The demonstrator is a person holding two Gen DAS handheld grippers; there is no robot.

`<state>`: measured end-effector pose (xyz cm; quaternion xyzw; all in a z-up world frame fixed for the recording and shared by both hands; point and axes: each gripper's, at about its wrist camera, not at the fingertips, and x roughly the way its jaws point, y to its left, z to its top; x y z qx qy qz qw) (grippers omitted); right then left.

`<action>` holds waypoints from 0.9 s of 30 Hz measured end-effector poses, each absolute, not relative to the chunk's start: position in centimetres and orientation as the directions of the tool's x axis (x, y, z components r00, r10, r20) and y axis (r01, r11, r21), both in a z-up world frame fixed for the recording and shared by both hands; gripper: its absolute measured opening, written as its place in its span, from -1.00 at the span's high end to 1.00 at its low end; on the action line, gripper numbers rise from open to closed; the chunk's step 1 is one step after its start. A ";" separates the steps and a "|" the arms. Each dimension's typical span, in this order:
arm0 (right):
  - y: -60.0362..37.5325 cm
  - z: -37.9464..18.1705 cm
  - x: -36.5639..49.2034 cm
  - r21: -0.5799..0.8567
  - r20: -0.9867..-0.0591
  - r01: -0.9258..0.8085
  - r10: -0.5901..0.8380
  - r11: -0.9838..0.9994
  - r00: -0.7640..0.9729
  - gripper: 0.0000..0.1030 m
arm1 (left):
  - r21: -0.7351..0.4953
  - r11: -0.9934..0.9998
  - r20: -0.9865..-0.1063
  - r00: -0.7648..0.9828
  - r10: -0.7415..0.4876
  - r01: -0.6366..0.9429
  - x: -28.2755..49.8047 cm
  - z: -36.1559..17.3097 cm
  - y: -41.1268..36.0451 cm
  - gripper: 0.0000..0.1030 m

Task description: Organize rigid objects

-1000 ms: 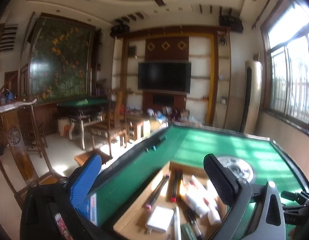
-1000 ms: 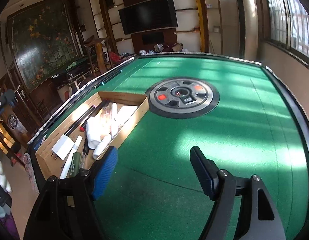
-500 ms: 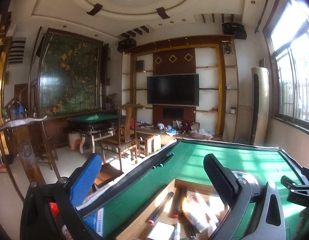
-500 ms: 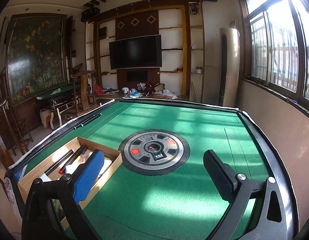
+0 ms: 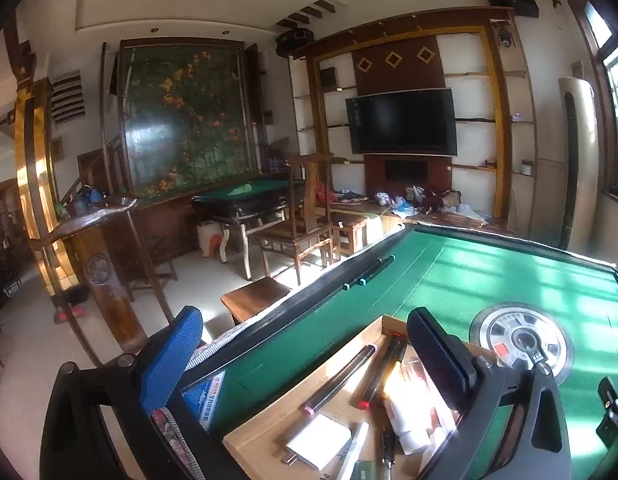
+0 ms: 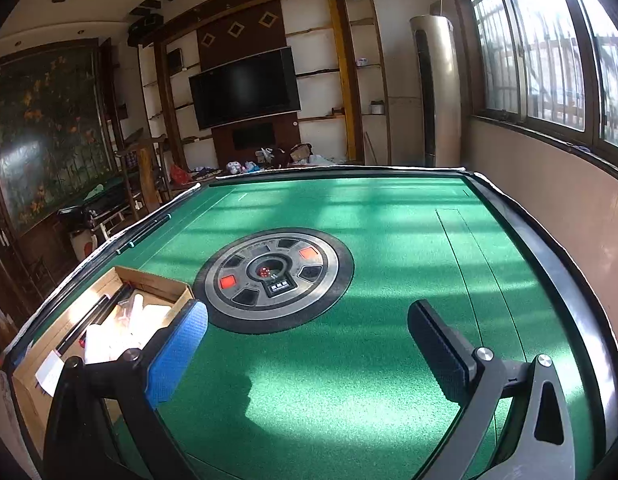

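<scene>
Both hand-held grippers, left (image 5: 305, 354) and right (image 6: 307, 346), gape empty above the green worktop (image 6: 389, 240), the wooden tray (image 5: 269, 420) of pens beneath the left one.

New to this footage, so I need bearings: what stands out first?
The bright green table fills the view, a round dial panel at its middle. At its left edge lies a wooden tray crowded with pens and tubes. A dark television hangs on the far wall.
</scene>
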<state>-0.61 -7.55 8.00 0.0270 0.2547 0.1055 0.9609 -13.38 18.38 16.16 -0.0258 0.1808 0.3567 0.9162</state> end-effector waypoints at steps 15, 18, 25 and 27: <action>-4.6 7.1 -2.2 -0.056 -0.458 -0.249 0.196 0.967 0.867 -0.95 | 0.009 0.753 -0.362 0.700 0.616 -0.658 -16.8 17.7 20.5 -0.99; -4.6 6.7 -1.7 -0.067 -0.475 -0.234 0.175 0.970 0.862 -0.95 | 0.040 0.785 -0.358 0.725 0.588 -0.618 -17.6 16.8 21.5 -0.99; -5.9 7.1 -2.2 -0.094 -0.409 -0.115 0.067 0.989 0.910 -0.95 | 0.070 0.856 -0.382 0.779 0.497 -0.512 -19.0 15.7 23.5 -0.99; -5.9 6.9 -2.0 -0.109 -0.414 -0.090 0.037 0.990 0.909 -0.95 | 0.064 0.880 -0.391 0.800 0.456 -0.471 -19.2 15.7 23.6 -0.99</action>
